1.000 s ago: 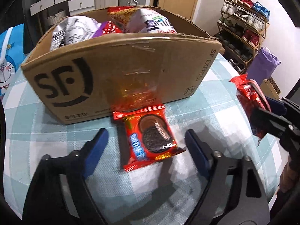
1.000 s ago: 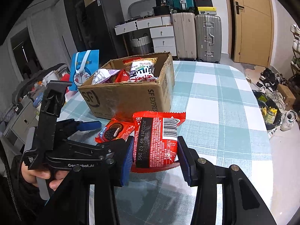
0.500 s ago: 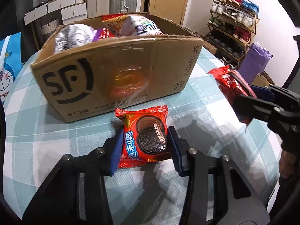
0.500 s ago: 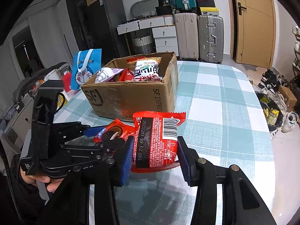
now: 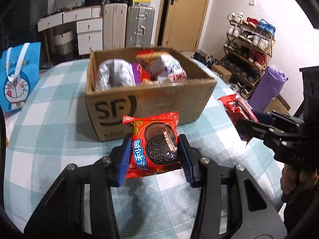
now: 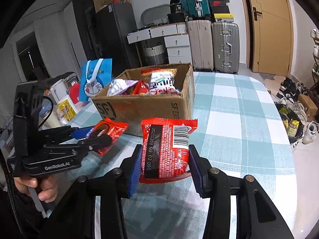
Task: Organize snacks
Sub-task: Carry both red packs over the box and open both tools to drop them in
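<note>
the box (image 5: 151, 99) already holds several snacks; your left gripper (image 5: 154, 151) clamps the oreo pack (image 5: 154, 145) and your right gripper (image 6: 165, 159) the red pack (image 6: 166, 147), both short of the box, not yet in.

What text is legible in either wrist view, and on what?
"SF": cardboard box front.
"SF EX...", cut off: box side, right view.
"20251203 09:02 D9S": red packet in the right tongs.
"OREO": cookie packet in the left tongs; its Chinese print I can't read reliably.
"GenRobot.AI": left tongs' body.
Bags inside the box: too blurred.
</note>
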The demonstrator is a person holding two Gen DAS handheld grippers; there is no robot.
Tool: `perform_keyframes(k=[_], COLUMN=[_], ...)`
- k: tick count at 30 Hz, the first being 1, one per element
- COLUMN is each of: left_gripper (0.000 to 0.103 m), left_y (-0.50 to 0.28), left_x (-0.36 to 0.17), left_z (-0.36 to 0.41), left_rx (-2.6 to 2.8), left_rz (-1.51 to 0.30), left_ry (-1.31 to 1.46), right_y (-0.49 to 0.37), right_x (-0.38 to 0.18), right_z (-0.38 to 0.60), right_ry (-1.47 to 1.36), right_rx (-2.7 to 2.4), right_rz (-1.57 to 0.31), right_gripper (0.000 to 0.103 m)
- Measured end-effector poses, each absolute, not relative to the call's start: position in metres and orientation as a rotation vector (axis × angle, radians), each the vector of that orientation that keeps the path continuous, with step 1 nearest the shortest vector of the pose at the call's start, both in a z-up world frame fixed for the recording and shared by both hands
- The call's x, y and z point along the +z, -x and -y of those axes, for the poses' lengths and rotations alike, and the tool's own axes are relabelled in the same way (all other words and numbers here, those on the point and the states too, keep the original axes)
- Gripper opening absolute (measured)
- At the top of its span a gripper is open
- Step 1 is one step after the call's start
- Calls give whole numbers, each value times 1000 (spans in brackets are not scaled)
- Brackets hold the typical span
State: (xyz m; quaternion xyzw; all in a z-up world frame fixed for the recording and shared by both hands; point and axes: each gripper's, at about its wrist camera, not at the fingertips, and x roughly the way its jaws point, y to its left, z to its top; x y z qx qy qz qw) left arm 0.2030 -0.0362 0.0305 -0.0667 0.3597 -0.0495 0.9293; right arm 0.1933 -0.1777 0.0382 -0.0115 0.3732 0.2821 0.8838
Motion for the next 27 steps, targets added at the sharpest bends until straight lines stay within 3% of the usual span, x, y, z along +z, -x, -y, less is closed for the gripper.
perform_keyframes(k=[14, 27], left_gripper=[42, 42], left_y=[-186, -229], left_x=[110, 164], left_z=[-17, -49], left_rx=[-46, -10], left_rz=[-604, -544], left_ry=[156, 154], right_y=[-202, -236], right_x=[83, 107], right_z=[165, 146], right_ry=[-20, -71], right_rx=[576, 591], right_rz=[-644, -602], right_gripper=[45, 45])
